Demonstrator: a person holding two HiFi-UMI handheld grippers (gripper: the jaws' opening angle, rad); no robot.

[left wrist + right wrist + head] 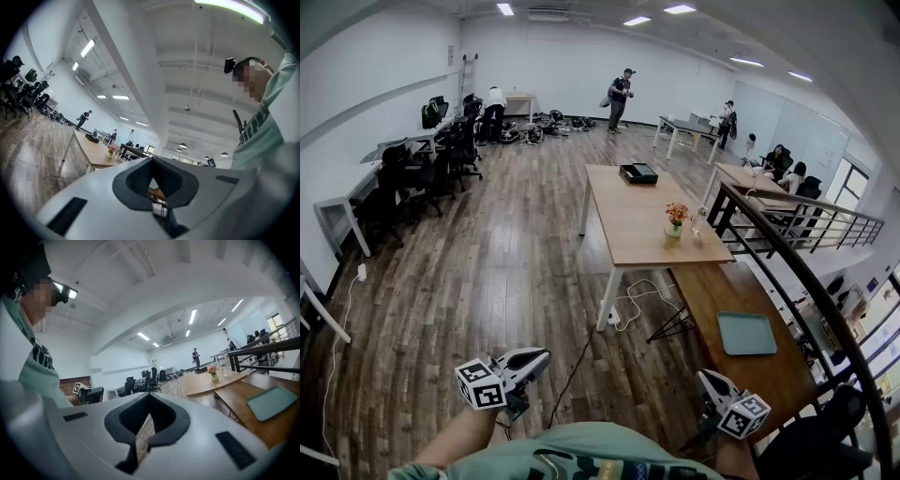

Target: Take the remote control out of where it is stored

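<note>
Pale green printed shirt (581, 459) of person along bottom edge of head view; just above it, left gripper (534, 359), white plastic with black-and-white marker cube, jaws clenched together on nothing; toward lower right, right gripper (708, 380) of same build, jaws likewise pressed shut and empty, only a thin slit of wood floor showing between them in right gripper view; both held low and roughly level, well apart from all furniture.

Ahead at right, dark brown wooden table (712, 291) bearing flat teal rectangular tray (746, 333); beyond it, long light wooden table (628, 225) with small vase of orange and red flowers (675, 220) and flat black rectangular box (638, 173) near far end.

No remote control visible in any view; storage place not identifiable, possibly black box, unconfirmed.

Judged stage: very start; nothing reached, opened or grasped; remaining: approaching storage, opening it, lifting remote control out.
</note>
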